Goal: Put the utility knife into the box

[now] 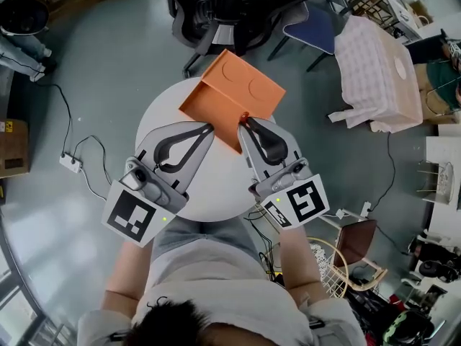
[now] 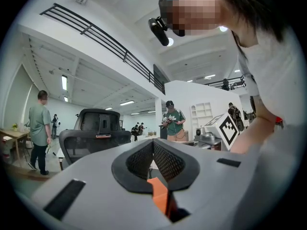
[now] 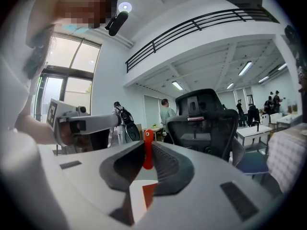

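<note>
Right gripper [image 3: 147, 153] closed tight on the utility knife [image 3: 147, 138], pads pressed on both flat sides of the thin red body. Held upright, long axis standing across the jaws, rounded end with a small hole poking up above the tips, lower end hidden behind them. Seen from the head view, poised right at the near right edge of the orange box [image 1: 248, 85], not yet inside. Left gripper [image 2: 153, 145] closed as well, tips meeting with nothing seen between them, set at the near left edge of the box. Box lying on the far half of a round white table [image 1: 164, 110], one corner pointing back between the two grippers, two round marks on its far part. Bare tabletop to the left of the box and nearer than it; far less of it to the right of the box, close to the curving rim. Far corner of the box showing past the table's far rim, with a black office chair [image 1: 216, 6] just beyond.
</note>
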`<state>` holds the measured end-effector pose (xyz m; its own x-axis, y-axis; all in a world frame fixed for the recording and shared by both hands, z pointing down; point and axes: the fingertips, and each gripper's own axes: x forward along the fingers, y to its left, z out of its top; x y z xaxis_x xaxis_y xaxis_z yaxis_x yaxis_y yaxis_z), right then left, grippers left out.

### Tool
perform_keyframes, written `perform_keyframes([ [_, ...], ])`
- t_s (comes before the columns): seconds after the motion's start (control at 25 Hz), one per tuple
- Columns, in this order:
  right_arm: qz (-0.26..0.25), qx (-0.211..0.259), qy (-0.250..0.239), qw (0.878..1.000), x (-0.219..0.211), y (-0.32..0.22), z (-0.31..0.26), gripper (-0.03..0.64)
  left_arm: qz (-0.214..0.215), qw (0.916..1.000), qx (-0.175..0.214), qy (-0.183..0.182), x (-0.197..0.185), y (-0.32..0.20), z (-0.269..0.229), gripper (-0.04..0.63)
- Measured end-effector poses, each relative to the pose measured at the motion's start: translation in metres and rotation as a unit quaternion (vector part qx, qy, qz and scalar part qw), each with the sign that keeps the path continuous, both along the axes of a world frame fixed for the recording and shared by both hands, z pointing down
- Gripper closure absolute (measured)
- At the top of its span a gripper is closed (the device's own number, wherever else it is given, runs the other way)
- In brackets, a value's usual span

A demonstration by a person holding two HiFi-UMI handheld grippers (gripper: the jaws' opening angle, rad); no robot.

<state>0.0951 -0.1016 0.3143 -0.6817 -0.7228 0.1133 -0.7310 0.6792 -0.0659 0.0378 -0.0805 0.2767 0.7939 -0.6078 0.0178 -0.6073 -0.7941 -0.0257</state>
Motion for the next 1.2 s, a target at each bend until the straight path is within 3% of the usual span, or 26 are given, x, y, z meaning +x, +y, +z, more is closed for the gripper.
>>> perform_keyframes([
  [0.6,0.01,-0.092,0.07,0.993,-0.028,-0.066,0.098,0.565,0.016,0.9996,-0.023,0.005,-0.034,-0.052,0.032,0.586],
  [1.2,-0.007,-0.192,0.166,0.967,-0.039,-0.089,0.204,0.566,0.0,0.9988,-0.048,0.011,-0.061,-0.078,0.059,0.586],
])
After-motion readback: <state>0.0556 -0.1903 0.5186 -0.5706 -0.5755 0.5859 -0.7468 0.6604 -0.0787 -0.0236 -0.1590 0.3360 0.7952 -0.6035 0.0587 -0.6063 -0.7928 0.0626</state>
